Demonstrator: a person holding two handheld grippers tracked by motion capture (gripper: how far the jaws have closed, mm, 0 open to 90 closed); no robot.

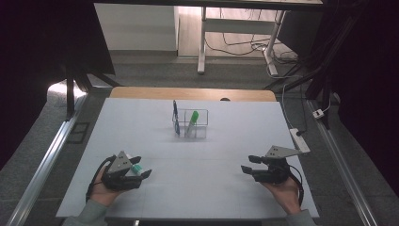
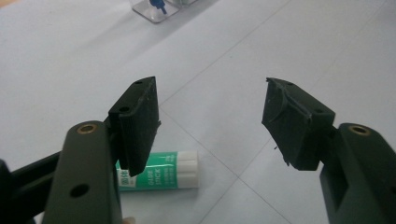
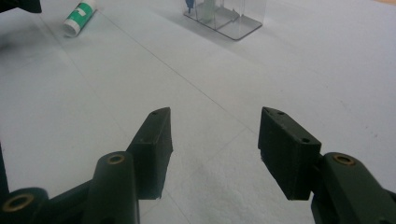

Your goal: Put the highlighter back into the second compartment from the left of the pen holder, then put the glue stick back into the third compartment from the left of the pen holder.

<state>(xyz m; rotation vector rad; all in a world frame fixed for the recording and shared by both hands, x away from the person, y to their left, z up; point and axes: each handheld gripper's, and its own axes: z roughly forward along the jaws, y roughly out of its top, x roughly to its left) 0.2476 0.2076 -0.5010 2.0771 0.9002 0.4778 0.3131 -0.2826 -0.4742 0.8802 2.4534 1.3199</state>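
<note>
glue stick: short green-and-white plastic glue stick (image 2: 159,170) lies flat on its side on the white desk mat (image 1: 197,188), toward the near left corner; lying down so a pinch across the barrel can lift it, as I read it.
glue stick vs left jaws: sits just beside and partly under the left-hand jaw in the left gripper view, not between the jaws; no pad presses on it.
left gripper: black two-jaw left gripper (image 1: 136,172) held low over the stick, jaws spread wide, holding nothing; probably lined up for a pick.
left hand: person's left hand (image 1: 101,188) wraps the gripper body from the near edge.
organiser: clear plastic compartment organiser (image 1: 201,134) stands upright mid-desk toward the far edge; likely drop-off for the stick.
contents: green marker (image 1: 192,120) leans inside one cell, blue pen (image 1: 175,115) upright at its left wall; exact cells hard to tell.
right gripper: black two-jaw right gripper (image 1: 251,165) near the right edge, well apart from the stick, jaws apart and empty.
right hand: right hand (image 1: 287,190) keeps it parked out of the way, judging by the gap.
</note>
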